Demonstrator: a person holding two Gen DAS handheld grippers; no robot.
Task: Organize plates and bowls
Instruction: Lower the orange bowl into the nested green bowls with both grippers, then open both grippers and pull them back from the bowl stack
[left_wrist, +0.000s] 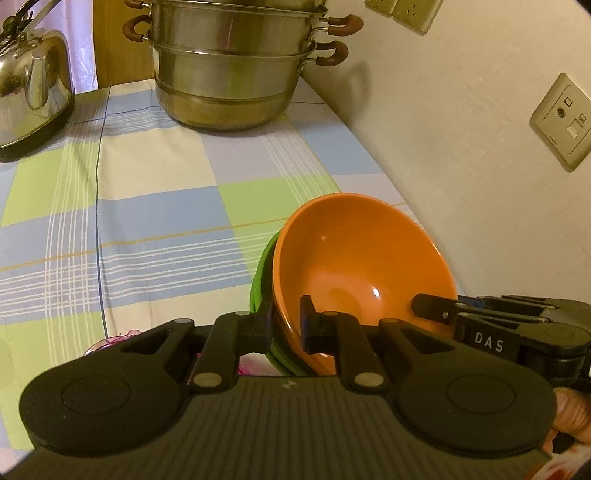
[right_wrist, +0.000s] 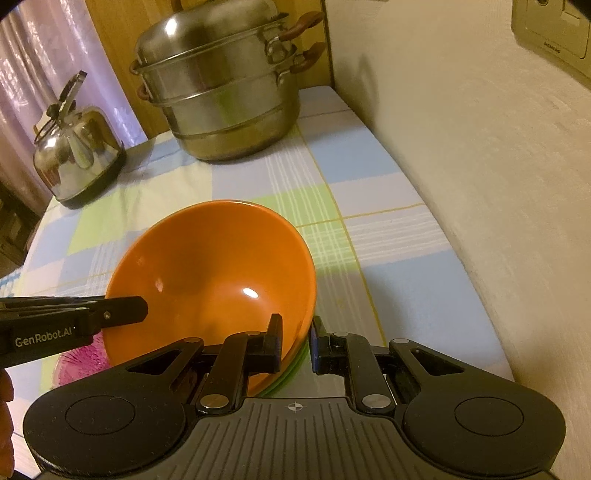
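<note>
Apparently orange bowl (left_wrist: 354, 258) rim clamped between both hand-held grippers.

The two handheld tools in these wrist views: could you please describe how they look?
Both tools, left and right, are matte black plastic with ribbed bodies, round side discs and silver pivot pins on linkage arms. White lettering reads "DAS" on the right tool and "GenRobot.AI" on the left. No cables or sleeves show.

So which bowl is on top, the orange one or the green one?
The orange bowl is on top. It sits nested inside the green bowl, which only peeks out as a thin green edge underneath it.
</note>
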